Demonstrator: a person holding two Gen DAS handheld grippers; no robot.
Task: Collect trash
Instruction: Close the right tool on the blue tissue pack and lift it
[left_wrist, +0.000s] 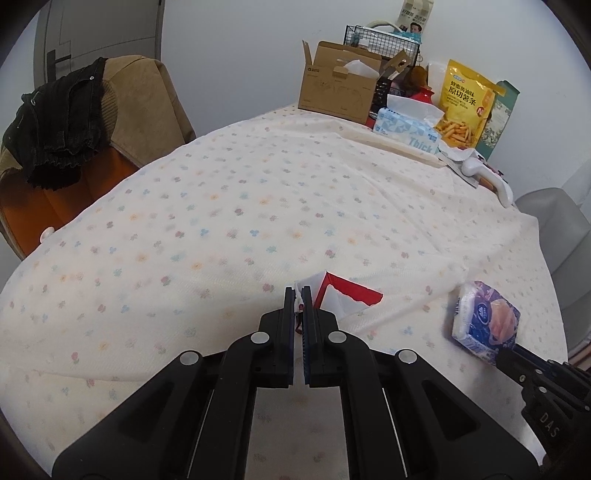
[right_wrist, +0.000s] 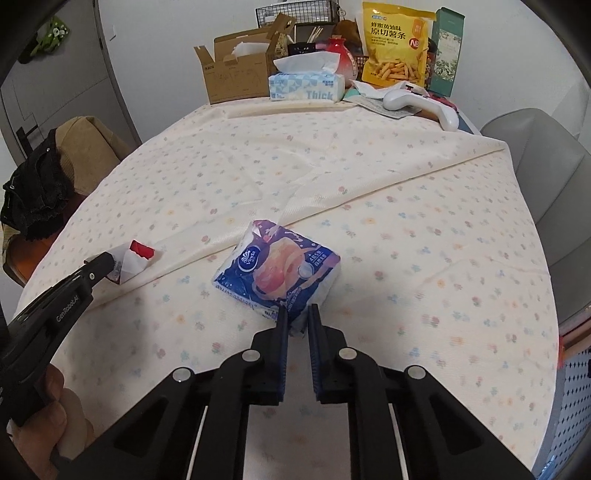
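A round table (right_wrist: 424, 236) is covered by a cloth with tiny flowers. In the left wrist view, the left claw (left_wrist: 298, 295) is pressed together, and the near edge of a red and white wrapper (left_wrist: 341, 297) is pinched between its fingers. The wrapper lies on the cloth at about 12 o'clock from that claw. In the right wrist view the same wrapper (right_wrist: 135, 258) is seen at 9 o'clock from the tissue pack (right_wrist: 275, 271), well apart from it, with the left claw (right_wrist: 110, 264) on it and a hand (right_wrist: 48, 417) around the handle. The right claw (right_wrist: 295, 314) is nearly closed, and the near corner of the blue tissue pack is squeezed between its fingers. The pack rests on the cloth at 12 o'clock from the right claw. In the left wrist view the pack (left_wrist: 485, 321) is seen at 3 o'clock from the wrapper, with the right claw (left_wrist: 504, 356) on its lower corner. At the far side of the table, a cardboard box (right_wrist: 236, 72), a tissue box (right_wrist: 306, 86) and a yellow snack bag (right_wrist: 397, 46) are lined up near the wall. A white remote (right_wrist: 417, 101) lies just in front of the bag. A chair with dark clothes (left_wrist: 59, 122) is seen at 10 o'clock beside the table.
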